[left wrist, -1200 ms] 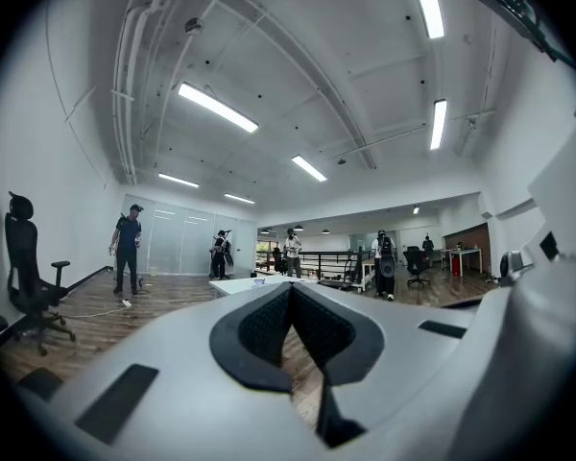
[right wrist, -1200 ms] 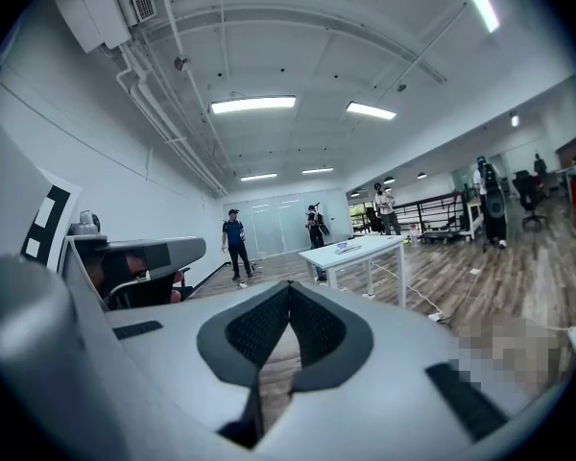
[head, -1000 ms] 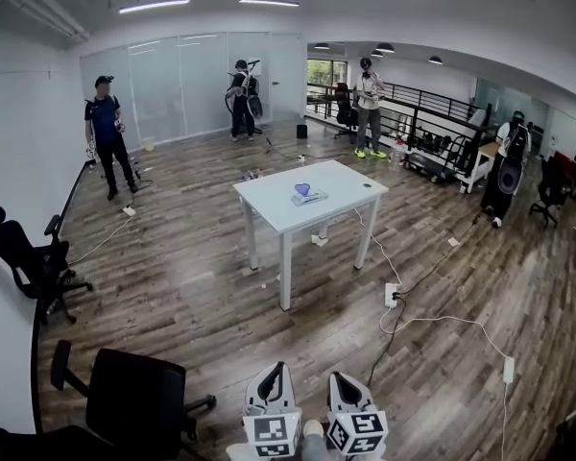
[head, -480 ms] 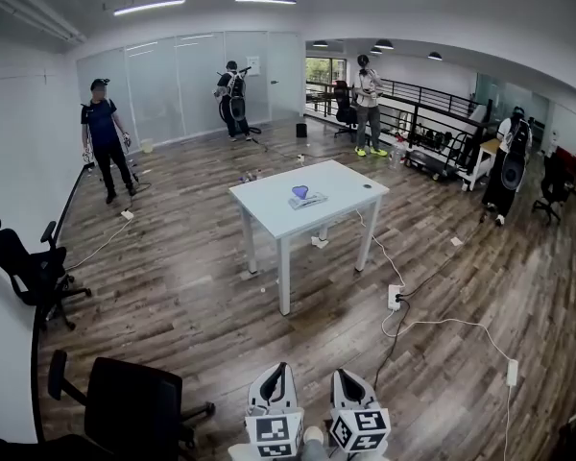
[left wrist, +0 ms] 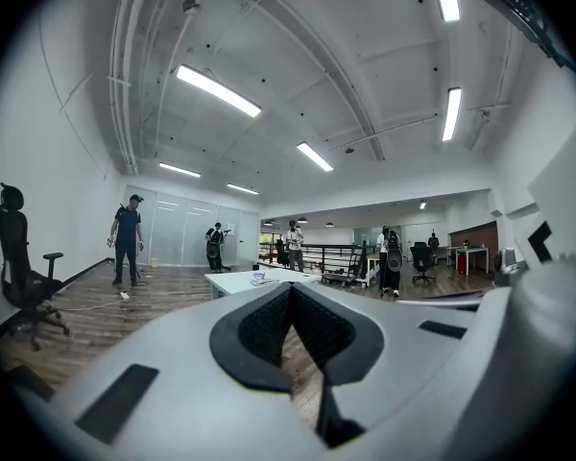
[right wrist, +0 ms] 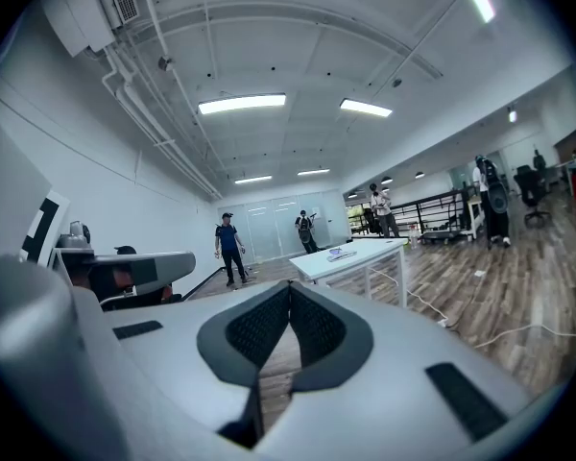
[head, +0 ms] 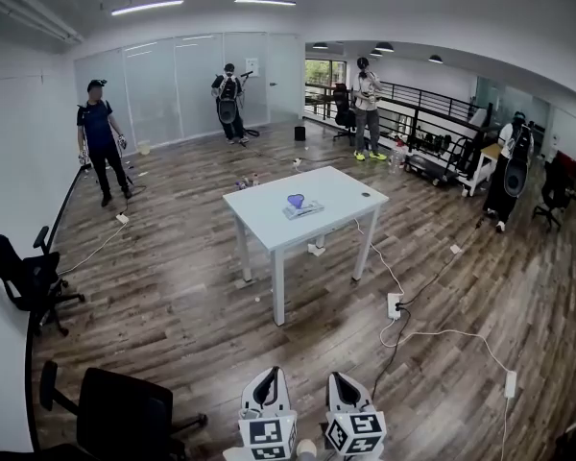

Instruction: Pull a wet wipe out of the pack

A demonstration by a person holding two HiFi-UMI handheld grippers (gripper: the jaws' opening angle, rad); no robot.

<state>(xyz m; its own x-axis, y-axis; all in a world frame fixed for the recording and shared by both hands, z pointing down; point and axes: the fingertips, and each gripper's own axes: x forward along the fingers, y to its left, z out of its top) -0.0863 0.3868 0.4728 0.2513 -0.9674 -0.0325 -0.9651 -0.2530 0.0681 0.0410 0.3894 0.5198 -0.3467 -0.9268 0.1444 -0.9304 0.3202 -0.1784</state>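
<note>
i could barely make out the wipe pack [head: 305,209]: small, pale, something purple on top, on the far table [head: 259,217]. left gripper [head: 267,382] and right gripper [head: 345,382] were pinched closed, holding nothing.

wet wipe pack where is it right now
In the head view the wet wipe pack lies near the middle of the white table, which stands mid-room on the wooden floor, just left of the picture's centre.
</note>
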